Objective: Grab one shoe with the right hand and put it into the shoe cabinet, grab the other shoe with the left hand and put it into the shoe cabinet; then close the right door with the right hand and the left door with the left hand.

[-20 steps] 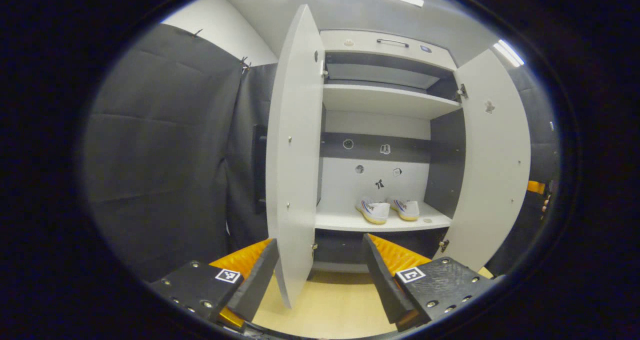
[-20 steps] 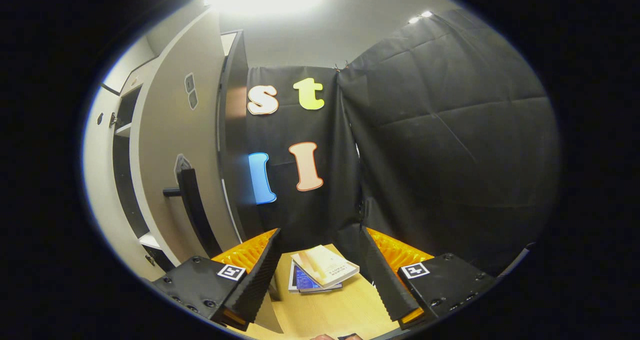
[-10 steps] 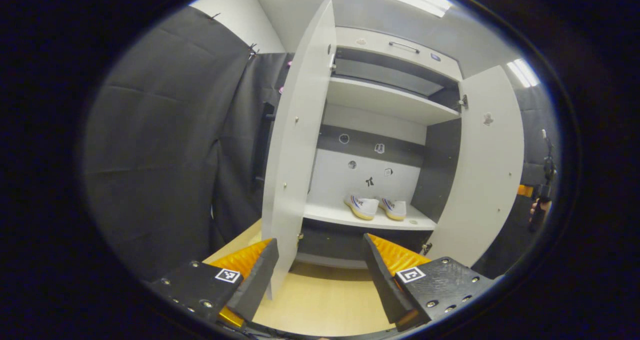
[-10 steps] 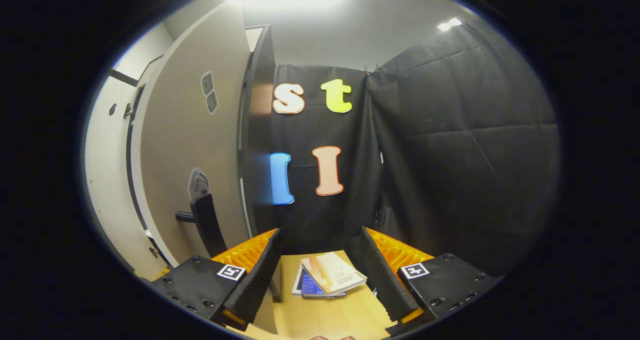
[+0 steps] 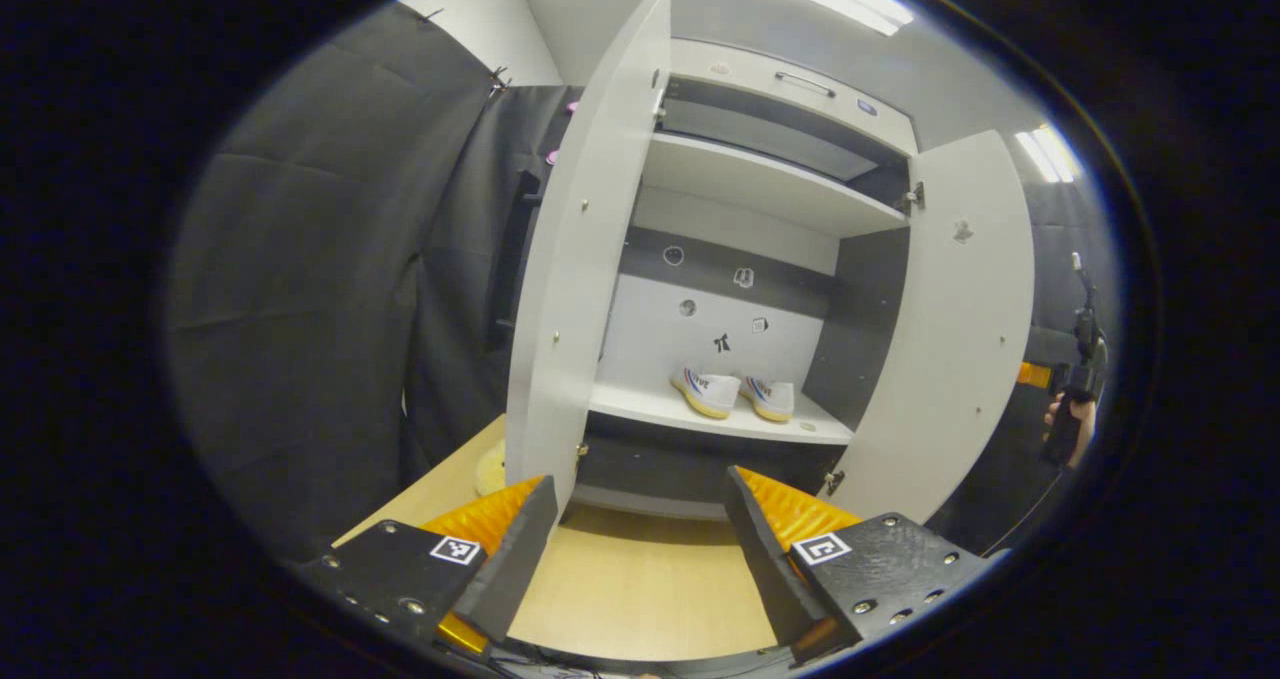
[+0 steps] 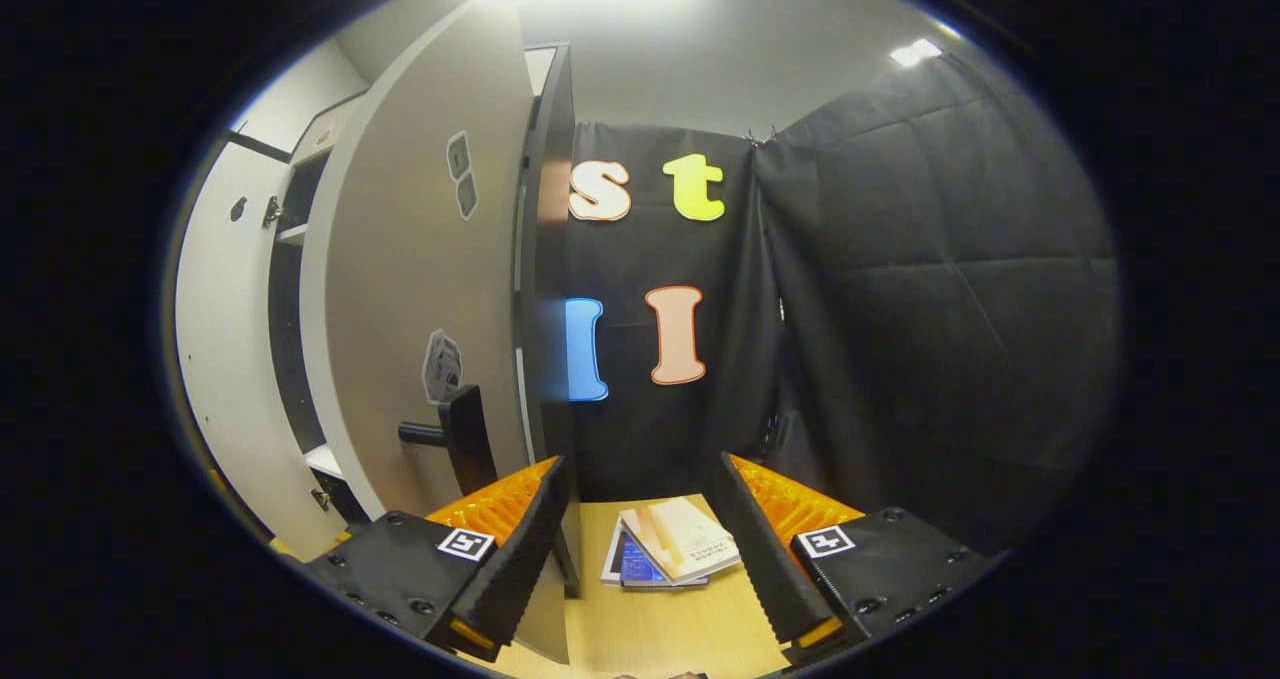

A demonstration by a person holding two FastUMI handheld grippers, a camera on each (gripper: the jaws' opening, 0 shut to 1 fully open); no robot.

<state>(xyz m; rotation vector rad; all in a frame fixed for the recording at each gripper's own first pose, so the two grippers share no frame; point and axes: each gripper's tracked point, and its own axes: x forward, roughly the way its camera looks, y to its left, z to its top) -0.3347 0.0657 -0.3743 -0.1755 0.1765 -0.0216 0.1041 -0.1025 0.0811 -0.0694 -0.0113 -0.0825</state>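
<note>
Standing open, both doors of the shoe cabinet (image 5: pixel 770 189) show in the left gripper view: the left door (image 5: pixel 580 259) edge-on ahead, the right door (image 5: pixel 950 329) swung wide. Two shoes (image 5: pixel 730 395) sit side by side on the lower shelf (image 5: pixel 640 409), toes toward the back. The left claw (image 5: pixel 640 549) hangs over the wooden floor (image 5: pixel 630 589), its fingers spread wide and holding nothing. In the right gripper view, the right claw (image 6: pixel 640 549) is likewise spread wide and empty, near the right door's outer face and its dark handle (image 6: pixel 460 439). Some books (image 6: pixel 670 554) lie on the floor between its fingers.
</note>
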